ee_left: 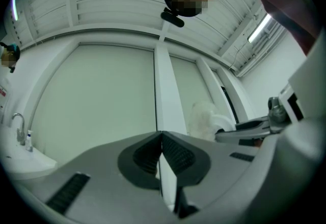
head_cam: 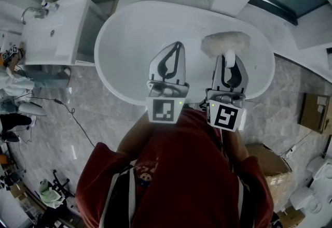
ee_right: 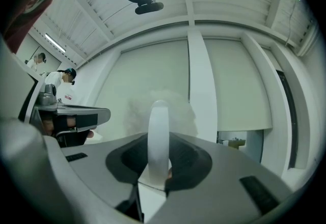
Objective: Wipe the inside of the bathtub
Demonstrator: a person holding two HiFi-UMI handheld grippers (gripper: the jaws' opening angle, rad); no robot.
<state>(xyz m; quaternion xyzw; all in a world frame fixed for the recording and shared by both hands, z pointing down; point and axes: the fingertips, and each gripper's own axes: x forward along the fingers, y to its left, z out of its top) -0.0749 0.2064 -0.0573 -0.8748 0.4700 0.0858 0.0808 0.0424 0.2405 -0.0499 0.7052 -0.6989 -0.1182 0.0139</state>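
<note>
The white oval bathtub [head_cam: 116,74] lies below me in the head view. A fluffy white wiping pad [head_cam: 225,44] hangs over its right half, on a white handle [ee_right: 158,136]. My right gripper [head_cam: 229,59] is shut on that handle, with the pad [ee_right: 175,108] just past its jaws. My left gripper [head_cam: 178,44] hovers over the middle of the tub, shut, with nothing between its jaws [ee_left: 161,134]. The pad [ee_left: 204,116] also shows in the left gripper view. Both gripper views point up at a pale wall and the ceiling, so neither shows the tub's inside.
A white washbasin [head_cam: 54,32] with a tap [head_cam: 32,12] stands left of the tub. Cardboard boxes [head_cam: 314,113] and white fixtures [head_cam: 314,188] sit at the right. A cable [head_cam: 72,115] runs over the marble floor, and a person [head_cam: 10,84] stands at the far left.
</note>
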